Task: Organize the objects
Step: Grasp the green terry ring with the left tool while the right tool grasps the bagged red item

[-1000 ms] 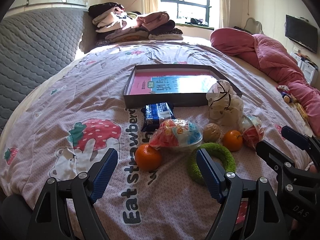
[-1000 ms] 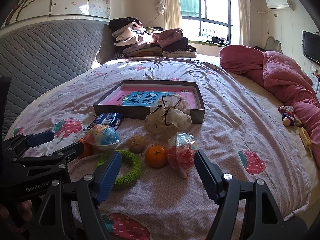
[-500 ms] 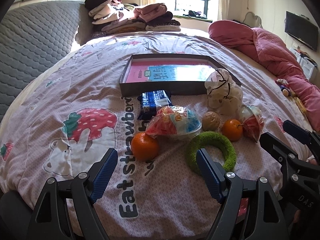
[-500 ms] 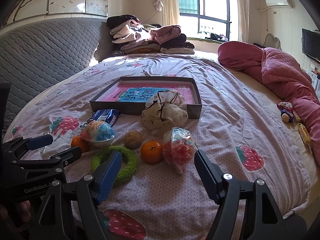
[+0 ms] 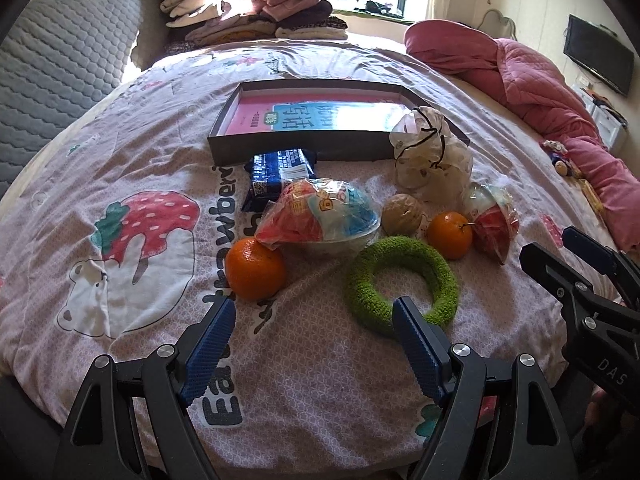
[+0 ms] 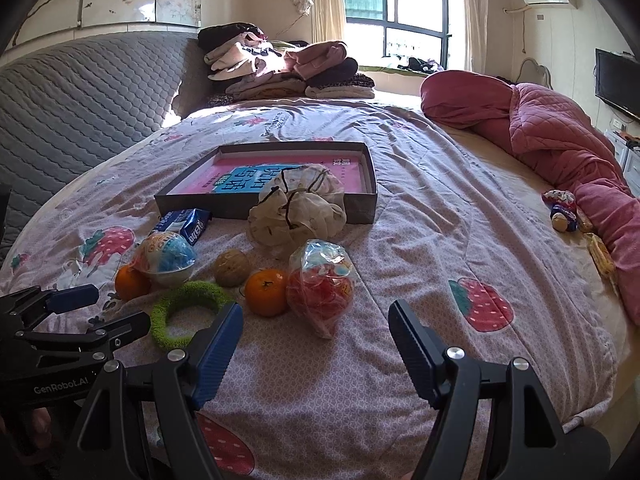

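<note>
On the bedspread lie two oranges [image 5: 255, 269] [image 5: 449, 234], a green ring [image 5: 402, 284], a walnut [image 5: 401, 214], a blue snack packet [image 5: 280, 174], a wrapped toy bowl [image 5: 320, 214], a red-filled clear bag [image 5: 493, 222] and a white drawstring pouch [image 5: 432, 156]. Behind them stands a grey box tray [image 5: 304, 148] with a pink book inside. My left gripper [image 5: 312, 340] is open and empty, just short of the left orange and the ring. My right gripper [image 6: 316, 344] is open and empty, just short of the red bag [image 6: 322, 286] and the right orange [image 6: 266, 292].
Folded clothes [image 6: 280, 66] are piled at the head of the bed. A pink quilt [image 6: 560, 136] lies along the right side, with a small toy [image 6: 562, 212] beside it. A grey padded headboard [image 6: 80, 92] is at the left.
Both grippers have moved forward and lower toward the cluster of objects, which now looks larger. Both stay open and nothing on the bed has moved.
</note>
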### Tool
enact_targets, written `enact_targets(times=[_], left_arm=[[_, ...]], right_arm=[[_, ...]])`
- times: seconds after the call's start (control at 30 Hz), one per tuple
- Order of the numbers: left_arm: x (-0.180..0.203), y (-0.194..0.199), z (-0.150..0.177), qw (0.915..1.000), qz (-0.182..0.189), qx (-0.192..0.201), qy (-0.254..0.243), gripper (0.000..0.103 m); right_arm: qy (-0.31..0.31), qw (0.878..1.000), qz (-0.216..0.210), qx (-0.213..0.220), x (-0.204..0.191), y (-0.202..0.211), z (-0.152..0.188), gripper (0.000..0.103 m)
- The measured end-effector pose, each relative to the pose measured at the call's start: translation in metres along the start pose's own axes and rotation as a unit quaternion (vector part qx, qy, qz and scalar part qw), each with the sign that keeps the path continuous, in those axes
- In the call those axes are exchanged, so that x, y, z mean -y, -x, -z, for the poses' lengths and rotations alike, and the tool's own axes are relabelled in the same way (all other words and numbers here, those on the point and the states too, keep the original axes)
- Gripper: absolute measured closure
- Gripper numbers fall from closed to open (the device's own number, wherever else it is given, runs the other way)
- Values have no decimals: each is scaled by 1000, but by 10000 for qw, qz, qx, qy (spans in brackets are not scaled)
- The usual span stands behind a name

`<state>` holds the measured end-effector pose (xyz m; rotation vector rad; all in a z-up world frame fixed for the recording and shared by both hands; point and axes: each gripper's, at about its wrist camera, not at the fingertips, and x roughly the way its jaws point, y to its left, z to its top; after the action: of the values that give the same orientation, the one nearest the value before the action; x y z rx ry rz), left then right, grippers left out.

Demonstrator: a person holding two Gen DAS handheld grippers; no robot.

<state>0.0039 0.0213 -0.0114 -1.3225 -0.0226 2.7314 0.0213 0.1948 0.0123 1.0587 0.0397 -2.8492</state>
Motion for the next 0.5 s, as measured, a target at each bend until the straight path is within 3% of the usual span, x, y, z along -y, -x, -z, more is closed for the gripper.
enact_targets(times=[0.5], left_arm=[[18,-15,-5,9999,104,-79,-21,21]], right_arm=[[-127,9998,-100,-97,17,-19,1,29]])
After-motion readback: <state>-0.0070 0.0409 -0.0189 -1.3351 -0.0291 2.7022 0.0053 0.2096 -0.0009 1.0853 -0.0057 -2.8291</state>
